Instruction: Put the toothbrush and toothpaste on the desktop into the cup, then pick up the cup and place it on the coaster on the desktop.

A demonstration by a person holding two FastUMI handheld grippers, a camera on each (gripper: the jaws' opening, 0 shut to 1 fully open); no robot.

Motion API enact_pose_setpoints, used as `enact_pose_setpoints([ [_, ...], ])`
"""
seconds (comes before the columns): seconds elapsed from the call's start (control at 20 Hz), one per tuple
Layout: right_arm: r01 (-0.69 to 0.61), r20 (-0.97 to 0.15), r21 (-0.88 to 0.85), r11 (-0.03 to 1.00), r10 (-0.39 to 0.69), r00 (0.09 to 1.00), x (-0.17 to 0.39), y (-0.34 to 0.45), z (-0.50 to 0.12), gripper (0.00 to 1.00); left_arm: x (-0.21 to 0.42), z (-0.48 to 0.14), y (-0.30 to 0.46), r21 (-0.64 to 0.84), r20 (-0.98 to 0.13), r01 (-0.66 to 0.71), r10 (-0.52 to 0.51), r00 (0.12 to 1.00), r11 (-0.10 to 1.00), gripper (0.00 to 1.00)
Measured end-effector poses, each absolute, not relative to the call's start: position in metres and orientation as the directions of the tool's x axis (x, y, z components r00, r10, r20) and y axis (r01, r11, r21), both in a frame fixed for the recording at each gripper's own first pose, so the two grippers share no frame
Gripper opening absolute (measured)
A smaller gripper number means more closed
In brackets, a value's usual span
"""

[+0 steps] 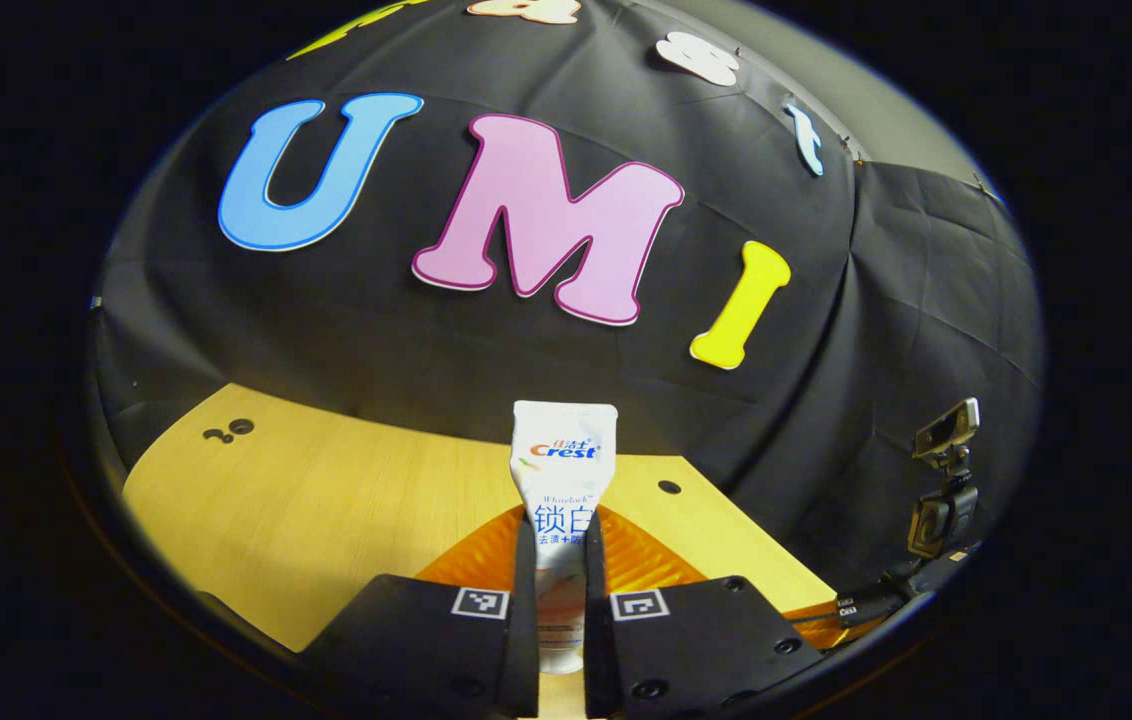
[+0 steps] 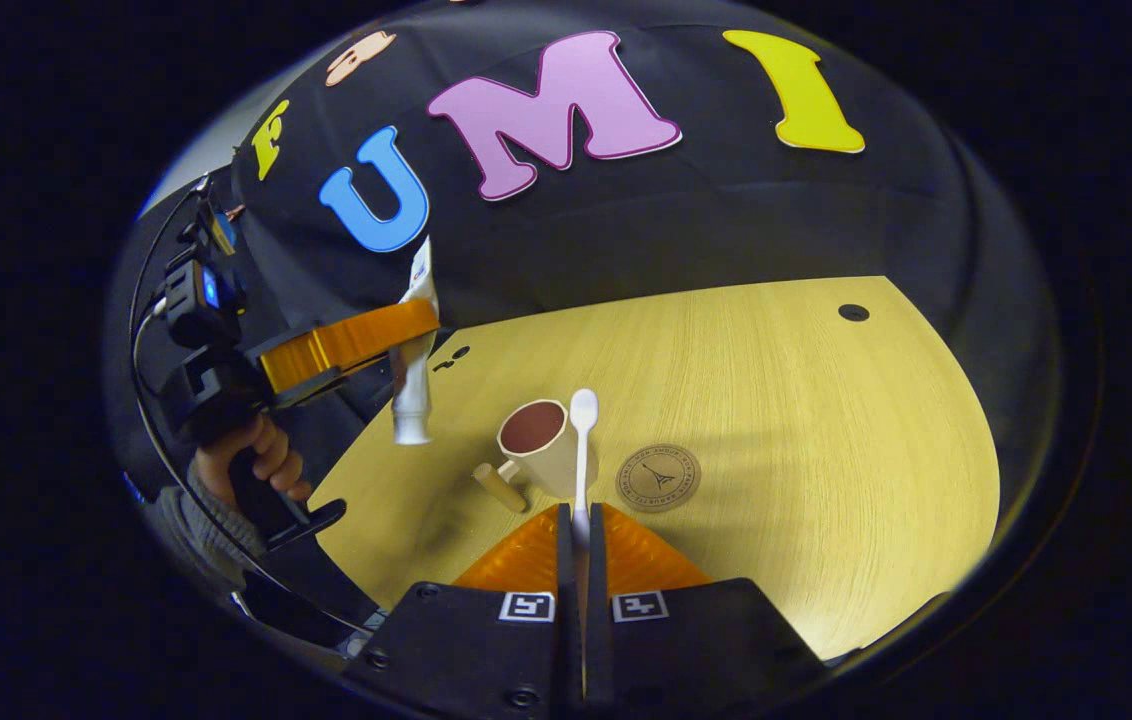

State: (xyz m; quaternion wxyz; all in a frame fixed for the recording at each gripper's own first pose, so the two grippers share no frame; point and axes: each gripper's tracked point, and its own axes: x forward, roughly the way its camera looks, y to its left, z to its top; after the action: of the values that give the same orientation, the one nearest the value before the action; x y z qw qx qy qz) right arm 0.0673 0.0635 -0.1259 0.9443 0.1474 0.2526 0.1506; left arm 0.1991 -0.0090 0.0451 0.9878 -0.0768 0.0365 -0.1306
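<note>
Both items lifted, heading for the cup

Over the desk (image 2: 776, 400), cup (image 2: 536, 450) and coaster (image 2: 659, 477) are waiting; left claw (image 1: 559, 600) is clamping the toothpaste (image 1: 563, 470) cap-down, right claw (image 2: 578, 560) is pinching the toothbrush (image 2: 582, 440), ready for dropping in.

The desktop (image 2: 776, 400) is showing a pale wood-grain surface with a smooth, matt finish, and the coaster (image 2: 658, 477) lying on it is looking like dull, matt cork or card. The cup (image 2: 538, 447) is presenting a matt, ceramic-like cream wall with a stubby wooden-looking handle, while the toothbrush (image 2: 582, 440) is appearing as smooth, slightly glossy plastic. The toothpaste (image 1: 562, 500) is showing as a soft plastic tube with a satiny printed skin, and the booth wall (image 1: 376, 330) behind is hanging as creased, matt cloth.
</note>
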Motion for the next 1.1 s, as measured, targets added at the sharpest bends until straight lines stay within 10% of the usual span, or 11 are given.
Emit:
enact_pose_setpoints([
  [1.1,-0.162,-0.436,0.372,0.914,0.327,0.838,0.07,0.039,-0.12,0.06,0.272,-0.064,-0.008,-0.123,-0.245,0.182,-0.207,0.947,0.976,0.27],
])
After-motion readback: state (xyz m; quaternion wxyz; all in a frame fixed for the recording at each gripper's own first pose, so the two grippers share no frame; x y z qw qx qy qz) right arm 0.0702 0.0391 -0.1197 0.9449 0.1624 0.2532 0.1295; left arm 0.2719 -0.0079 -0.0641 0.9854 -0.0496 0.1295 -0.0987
